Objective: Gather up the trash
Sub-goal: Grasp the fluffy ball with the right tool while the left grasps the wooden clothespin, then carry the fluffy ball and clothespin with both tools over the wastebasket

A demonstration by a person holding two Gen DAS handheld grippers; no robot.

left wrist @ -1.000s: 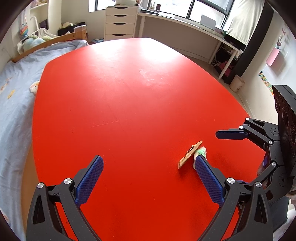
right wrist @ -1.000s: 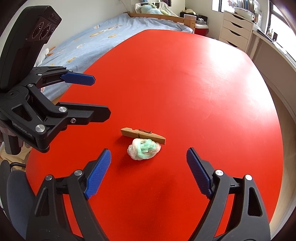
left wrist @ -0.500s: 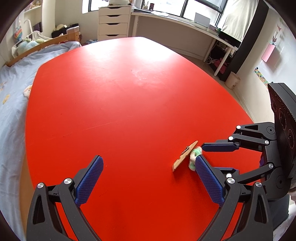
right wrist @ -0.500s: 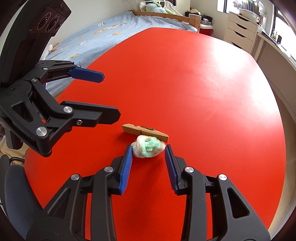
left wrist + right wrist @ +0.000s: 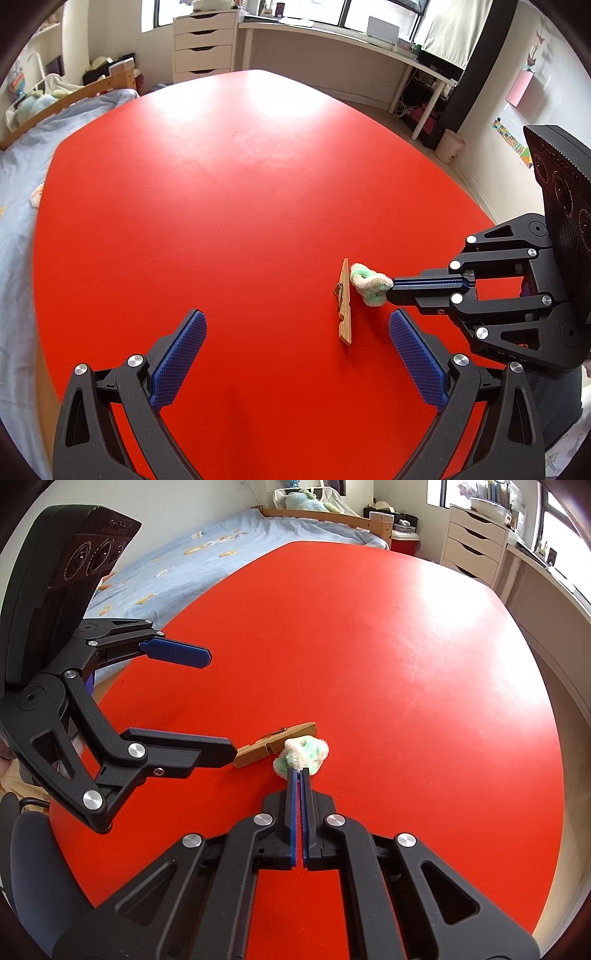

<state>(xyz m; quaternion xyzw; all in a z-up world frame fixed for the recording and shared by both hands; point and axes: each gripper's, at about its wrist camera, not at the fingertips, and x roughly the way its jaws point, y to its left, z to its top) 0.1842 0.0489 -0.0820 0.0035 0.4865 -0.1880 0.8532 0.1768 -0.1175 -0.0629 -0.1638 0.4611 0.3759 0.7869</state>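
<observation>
A crumpled white and green wad of tissue (image 5: 303, 755) lies on the red table (image 5: 369, 646), touching a wooden clothespin (image 5: 275, 744). My right gripper (image 5: 298, 771) is shut on the near edge of the wad. In the left wrist view the wad (image 5: 369, 282) sits at the tips of the right gripper (image 5: 391, 290), with the clothespin (image 5: 345, 302) just left of it. My left gripper (image 5: 297, 334) is open and empty, hovering low over the table with the clothespin between its fingers; its lower finger (image 5: 207, 755) covers the clothespin's near end.
A bed with a blue cover (image 5: 207, 550) runs along the table's left side. White drawers (image 5: 203, 40) and a long desk (image 5: 351, 40) stand behind the table. A small bin (image 5: 450, 146) stands on the floor at the right.
My right gripper has closed fully on the wad. The left gripper has shifted right toward the clothespin, staying open.
</observation>
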